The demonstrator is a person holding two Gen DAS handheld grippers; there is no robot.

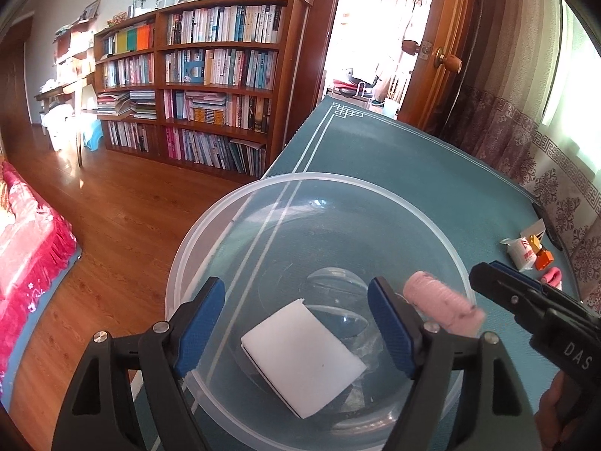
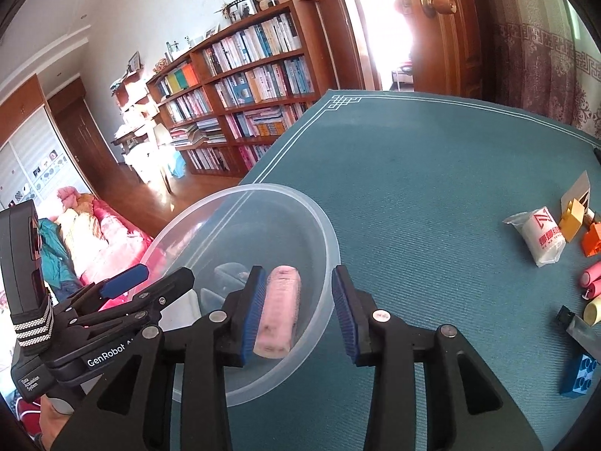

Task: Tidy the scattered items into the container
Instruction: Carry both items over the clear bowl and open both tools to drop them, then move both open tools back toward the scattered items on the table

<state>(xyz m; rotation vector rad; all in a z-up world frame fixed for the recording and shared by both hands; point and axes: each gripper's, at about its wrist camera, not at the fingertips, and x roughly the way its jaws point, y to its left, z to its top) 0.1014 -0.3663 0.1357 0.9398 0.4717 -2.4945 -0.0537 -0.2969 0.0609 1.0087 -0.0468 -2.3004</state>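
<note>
A clear plastic bowl (image 1: 210, 218) (image 2: 323, 225) sits at the left edge of the teal table. A white sponge block (image 1: 304, 357) lies inside it. My left gripper (image 1: 296, 289) (image 2: 165, 276) hovers open over the bowl, the sponge below its spread fingers. My right gripper (image 2: 296, 274) (image 1: 484, 272) is open just above the bowl's near rim. A pink hair roller (image 2: 280, 312) (image 1: 443, 302) hangs over the bowl, blurred in the left wrist view. It rests against the right gripper's left pad only; the other pad is well clear of it.
Loose items lie at the table's right side: a white packet (image 2: 541, 236) (image 1: 522, 251), yellow and orange bricks (image 2: 574, 218), more rollers (image 2: 591, 280) and a blue brick (image 2: 578, 374). Left of the table are wooden floor (image 1: 124, 206), a bookcase and a pink bed.
</note>
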